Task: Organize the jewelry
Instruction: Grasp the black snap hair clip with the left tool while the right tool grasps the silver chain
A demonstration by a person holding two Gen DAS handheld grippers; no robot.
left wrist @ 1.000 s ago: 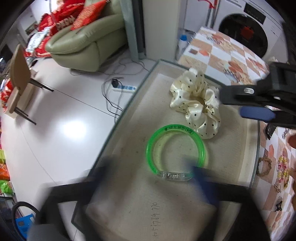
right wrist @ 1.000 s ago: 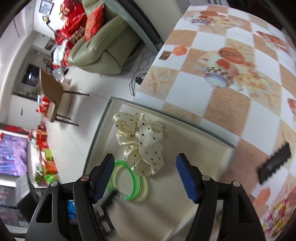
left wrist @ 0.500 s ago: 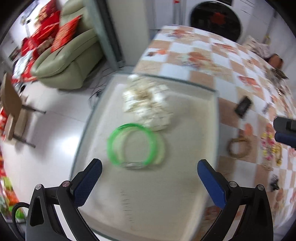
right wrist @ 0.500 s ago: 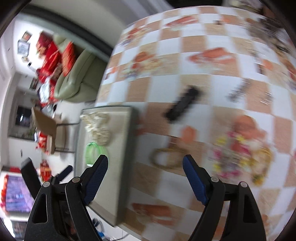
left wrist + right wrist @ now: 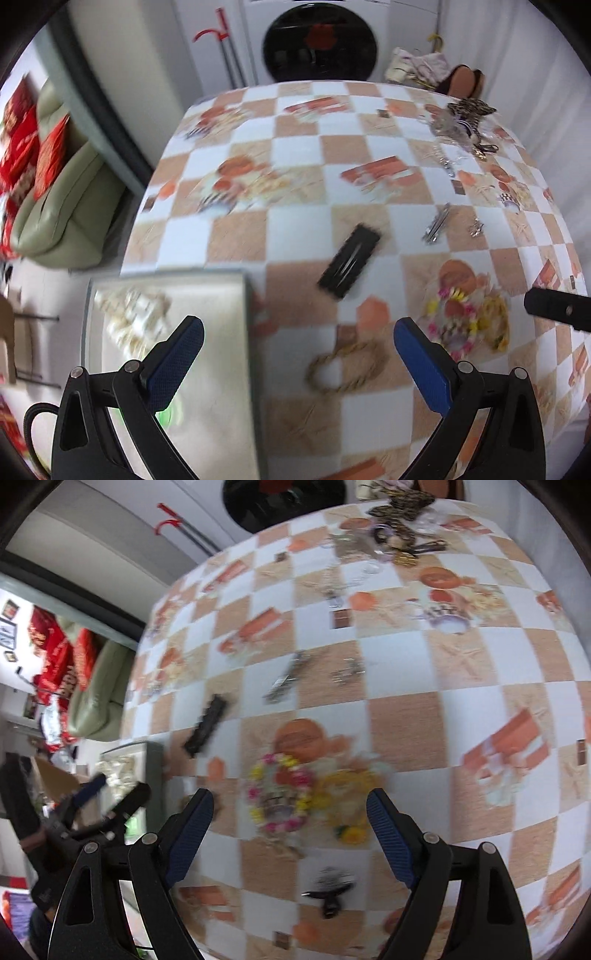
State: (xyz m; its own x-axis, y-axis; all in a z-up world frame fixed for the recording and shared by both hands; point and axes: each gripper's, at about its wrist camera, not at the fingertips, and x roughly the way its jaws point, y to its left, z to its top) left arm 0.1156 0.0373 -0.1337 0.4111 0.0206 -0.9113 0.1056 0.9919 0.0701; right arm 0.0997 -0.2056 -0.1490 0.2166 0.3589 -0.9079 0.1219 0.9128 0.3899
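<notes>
My left gripper is open and empty, hanging over the right rim of the grey tray and a braided rope bracelet on the checked tablecloth. In the tray lie a cream dotted scrunchie and a green bangle, mostly hidden behind my left finger. My right gripper is open and empty above a pink-and-yellow bead bracelet and a yellow bracelet. The left gripper shows at the left in the right wrist view.
A black hair clip, a silver clip and a small metal piece lie on the cloth. A small black claw clip lies near me. More jewelry is piled at the far edge. A washing machine stands beyond.
Both grippers swept right, off the tray and out over the checked tablecloth. The scrunchie and bangle slid to the left of both views. The right jaws stand a little wider.
</notes>
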